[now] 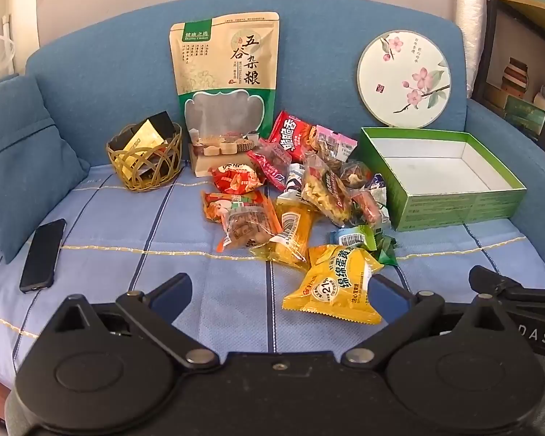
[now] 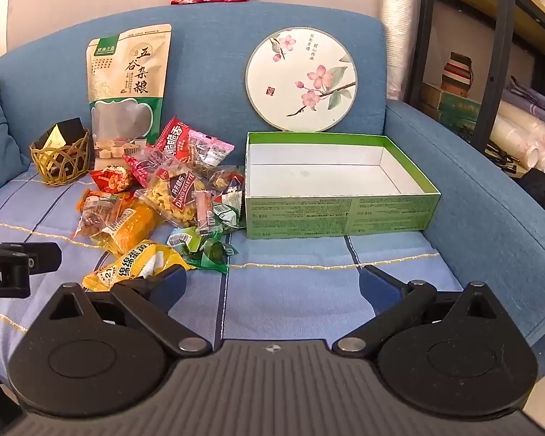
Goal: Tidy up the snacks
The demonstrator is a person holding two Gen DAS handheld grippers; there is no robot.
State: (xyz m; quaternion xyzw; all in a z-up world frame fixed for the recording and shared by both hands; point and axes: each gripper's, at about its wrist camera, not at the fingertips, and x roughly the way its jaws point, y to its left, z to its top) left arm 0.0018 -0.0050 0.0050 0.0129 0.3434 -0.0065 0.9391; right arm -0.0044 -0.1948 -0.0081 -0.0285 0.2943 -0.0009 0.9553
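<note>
A pile of several snack packets (image 1: 294,196) lies on the sofa seat, left of an open, empty green box (image 1: 443,181). The nearest is a yellow egg-yolk cake packet (image 1: 336,283). My left gripper (image 1: 279,296) is open and empty, low over the seat just in front of the pile, its right finger beside the yellow packet. In the right wrist view the pile (image 2: 170,196), yellow packet (image 2: 134,265) and green box (image 2: 338,189) show too. My right gripper (image 2: 272,285) is open and empty, in front of the box.
A large grain pouch (image 1: 225,87) and a round floral fan (image 1: 403,78) lean on the sofa back. A woven basket (image 1: 145,156) with dark boxes stands at the left. A phone (image 1: 43,254) lies near a blue cushion (image 1: 14,167). Shelves (image 2: 497,72) stand right.
</note>
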